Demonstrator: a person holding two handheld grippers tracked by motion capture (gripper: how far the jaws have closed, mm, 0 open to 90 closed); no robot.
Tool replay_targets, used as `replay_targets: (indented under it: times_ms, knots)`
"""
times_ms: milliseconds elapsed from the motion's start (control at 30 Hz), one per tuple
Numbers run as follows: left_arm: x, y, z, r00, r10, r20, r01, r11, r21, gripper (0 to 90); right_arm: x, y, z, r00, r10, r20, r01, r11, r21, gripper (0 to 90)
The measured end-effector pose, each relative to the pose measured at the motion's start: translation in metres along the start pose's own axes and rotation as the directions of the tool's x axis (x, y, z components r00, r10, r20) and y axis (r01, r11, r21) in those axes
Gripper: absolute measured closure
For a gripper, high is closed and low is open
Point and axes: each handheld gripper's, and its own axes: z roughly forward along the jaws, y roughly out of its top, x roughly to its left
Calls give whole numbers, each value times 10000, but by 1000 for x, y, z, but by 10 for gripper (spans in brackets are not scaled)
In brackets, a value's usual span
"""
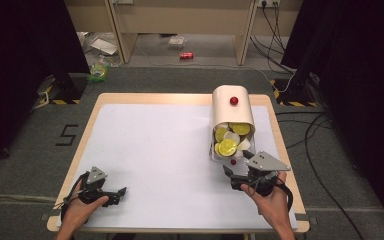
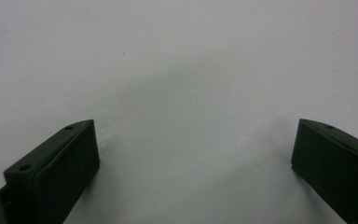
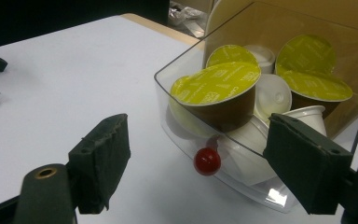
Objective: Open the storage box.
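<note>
A cream box (image 1: pixel 232 102) with a red knob (image 1: pixel 234 100) on top stands at the table's right. From its near side a clear drawer (image 1: pixel 215 155) sticks out, and the drawer (image 3: pixel 177 126) holds several coffee capsules (image 3: pixel 219 86) with yellow-green lids plus white ones. A small red knob (image 3: pixel 207 161) sits on the drawer's front. My right gripper (image 3: pixel 198 135) is open, its jaws on either side of that knob and a little short of it; from above the right gripper (image 1: pixel 239 162) sits just before the drawer. My left gripper (image 1: pixel 120 196) rests open near the front left, and the left gripper (image 2: pixel 193 128) has bare mat between its jaws.
A white mat (image 1: pixel 155 150) covers most of the wooden table (image 1: pixel 130 97). Black stands and cables (image 1: pixel 310 135) lie on the floor to the right, and a red can (image 1: pixel 186 55) lies beyond the table under a wooden bench.
</note>
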Motion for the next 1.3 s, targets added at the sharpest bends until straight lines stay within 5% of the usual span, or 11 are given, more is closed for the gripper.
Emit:
replay_targets:
  times_ms: [800, 1300]
  knots:
    - [0, 0, 0, 10000, -2, -2, 2, 10000, -2, 0, 8, -3, -5, 9997, -210, 89, 208, 9993, 310, 225]
    - [0, 0, 0, 10000, 2, 0, -2, 10000, 6, 0, 4, 2, -11, 9998, 137, 171, -135, 9998, -138, 243]
